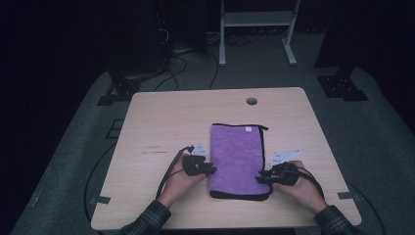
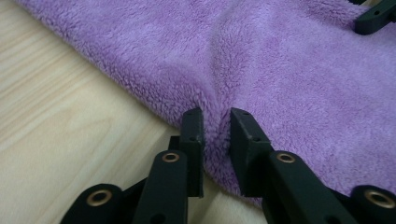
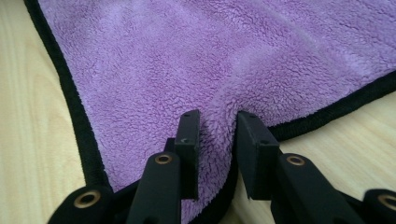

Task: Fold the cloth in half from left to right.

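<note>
The folded purple towel (image 1: 238, 159) lies flat at the middle of the wooden surface (image 1: 161, 122), its near left edge pinched between the nearly closed fingers of the left gripper (image 1: 211, 169) and its near right black-trimmed edge likewise pinched by the right gripper (image 1: 261, 177)

A dark lab-like recording space: black curtains (image 1: 58, 44), loose floor cables (image 1: 186, 68), one bare wooden table (image 1: 161, 122).

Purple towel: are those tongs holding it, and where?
Yes. The left tongs pinch the purple towel at its folded left edge; the right tongs pinch its black-trimmed right edge near the front corner.
</note>
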A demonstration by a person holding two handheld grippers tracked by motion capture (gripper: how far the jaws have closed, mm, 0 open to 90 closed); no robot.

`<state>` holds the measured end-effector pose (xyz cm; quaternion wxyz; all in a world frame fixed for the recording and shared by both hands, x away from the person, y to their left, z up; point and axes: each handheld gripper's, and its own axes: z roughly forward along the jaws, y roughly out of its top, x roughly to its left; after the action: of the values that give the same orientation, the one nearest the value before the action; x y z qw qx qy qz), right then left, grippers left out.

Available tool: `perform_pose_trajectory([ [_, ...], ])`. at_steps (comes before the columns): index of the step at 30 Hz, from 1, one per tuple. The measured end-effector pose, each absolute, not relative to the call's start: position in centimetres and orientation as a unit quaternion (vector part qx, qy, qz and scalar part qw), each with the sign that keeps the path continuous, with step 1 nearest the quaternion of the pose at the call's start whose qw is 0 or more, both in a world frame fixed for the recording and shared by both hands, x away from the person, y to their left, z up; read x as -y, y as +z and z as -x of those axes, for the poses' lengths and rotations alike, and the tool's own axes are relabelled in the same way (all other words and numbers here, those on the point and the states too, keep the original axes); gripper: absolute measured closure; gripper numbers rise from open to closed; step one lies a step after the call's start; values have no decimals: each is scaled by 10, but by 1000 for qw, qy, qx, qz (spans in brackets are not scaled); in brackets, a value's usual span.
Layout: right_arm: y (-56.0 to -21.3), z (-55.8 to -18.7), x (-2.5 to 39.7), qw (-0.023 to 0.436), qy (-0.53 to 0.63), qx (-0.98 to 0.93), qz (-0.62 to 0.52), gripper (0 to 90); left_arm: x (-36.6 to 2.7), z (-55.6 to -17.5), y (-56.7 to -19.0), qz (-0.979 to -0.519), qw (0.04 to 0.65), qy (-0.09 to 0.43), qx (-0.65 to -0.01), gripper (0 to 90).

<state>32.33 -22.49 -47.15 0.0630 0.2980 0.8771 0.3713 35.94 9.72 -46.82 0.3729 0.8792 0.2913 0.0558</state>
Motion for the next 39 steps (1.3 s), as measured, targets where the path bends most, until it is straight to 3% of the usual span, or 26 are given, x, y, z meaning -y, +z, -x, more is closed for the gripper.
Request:
perform_pose_trajectory([
  [5, -463, -331, 230, 66, 386, -868, -304, 623, -105, -367, -452, -862, 399, 77, -305, 626],
  [13, -452, -368, 235, 115, 384, -852, -337, 534, -112, -400, -436, -855, 398, 111, -312, 490],
  [20, -445, -413, 241, 141, 381, -839, -362, 502, -112, -440, -436, -850, 390, 133, -327, 481],
  [27, -449, -456, 238, 137, 378, -833, -380, 463, -107, -474, -444, -849, 381, 142, -338, 480],
  [39, -471, -491, 236, 123, 368, -823, -415, 437, -89, -516, -465, -848, 365, 143, -356, 443],
])
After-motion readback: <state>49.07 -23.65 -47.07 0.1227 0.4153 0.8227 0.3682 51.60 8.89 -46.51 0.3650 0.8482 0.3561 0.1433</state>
